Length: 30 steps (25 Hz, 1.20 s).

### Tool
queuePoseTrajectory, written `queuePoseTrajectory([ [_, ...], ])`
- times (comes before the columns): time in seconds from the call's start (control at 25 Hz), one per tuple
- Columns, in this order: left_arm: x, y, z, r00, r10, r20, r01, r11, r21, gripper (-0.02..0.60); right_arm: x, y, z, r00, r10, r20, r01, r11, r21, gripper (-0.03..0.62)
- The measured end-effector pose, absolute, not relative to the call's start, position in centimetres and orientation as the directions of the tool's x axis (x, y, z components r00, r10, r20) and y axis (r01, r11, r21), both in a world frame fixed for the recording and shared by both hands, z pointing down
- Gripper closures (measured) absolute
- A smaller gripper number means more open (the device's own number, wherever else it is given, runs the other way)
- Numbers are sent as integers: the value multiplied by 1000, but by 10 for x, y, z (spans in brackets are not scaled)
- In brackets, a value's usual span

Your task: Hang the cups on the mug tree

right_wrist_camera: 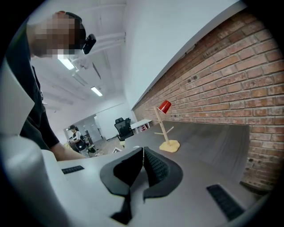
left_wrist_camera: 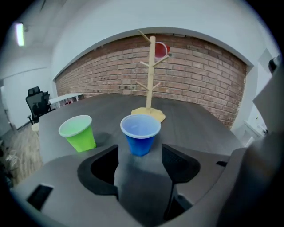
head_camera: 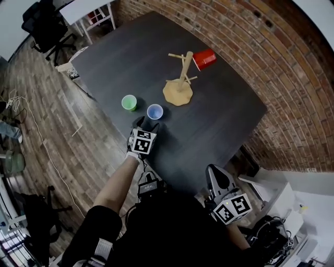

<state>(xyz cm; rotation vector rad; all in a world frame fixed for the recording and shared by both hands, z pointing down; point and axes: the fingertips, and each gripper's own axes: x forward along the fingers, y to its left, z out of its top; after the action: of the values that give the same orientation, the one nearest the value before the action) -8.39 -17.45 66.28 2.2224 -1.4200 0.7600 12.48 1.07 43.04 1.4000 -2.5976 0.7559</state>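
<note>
A wooden mug tree [head_camera: 180,83] stands on the dark table [head_camera: 224,125], and a red cup [head_camera: 204,59] hangs upside down on its right upper peg. A blue cup [head_camera: 155,111] and a green cup [head_camera: 129,102] stand upright in front of the tree. My left gripper [head_camera: 145,126] is open just behind the blue cup. In the left gripper view the blue cup [left_wrist_camera: 140,135] stands at the tips of my left gripper [left_wrist_camera: 140,155], untouched by the pads, with the green cup [left_wrist_camera: 79,132] to its left. My right gripper [head_camera: 218,180] is shut and empty, held back at the table's near edge.
A brick wall [head_camera: 292,78] runs along the table's far and right sides. A black office chair [head_camera: 44,26] and a white table [head_camera: 88,10] stand on the wooden floor at the upper left. In the right gripper view the tree [right_wrist_camera: 165,128] stands far ahead.
</note>
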Motion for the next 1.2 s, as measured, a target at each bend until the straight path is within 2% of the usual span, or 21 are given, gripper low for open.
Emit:
queuePoseTrajectory([
  [0.24,-78,-213,691,271,-712,648,-937,-350,7,283,131,12,450,-550,-748,372,-825,416,-382,562],
  [0.44,-69,-233,696,265,-710,652,-913,-402,-66,285,137,11,462,-530,-746,404,-838,385,-387,562],
  [0.76,-73,-224,675,298,-710,638,-887,-453,-89,288,113,13,465,-535,-740,407,-834,388,-392,562],
  [1.0,-84,-232,621,249,-703,666,-781,-552,-291,288,97,18,456,-520,-755,398,-844,382,-378,562],
  [1.2,-87,-272,588,78,-728,681,-559,-597,-575,289,95,23,453,-502,-764,405,-855,367,-368,562],
])
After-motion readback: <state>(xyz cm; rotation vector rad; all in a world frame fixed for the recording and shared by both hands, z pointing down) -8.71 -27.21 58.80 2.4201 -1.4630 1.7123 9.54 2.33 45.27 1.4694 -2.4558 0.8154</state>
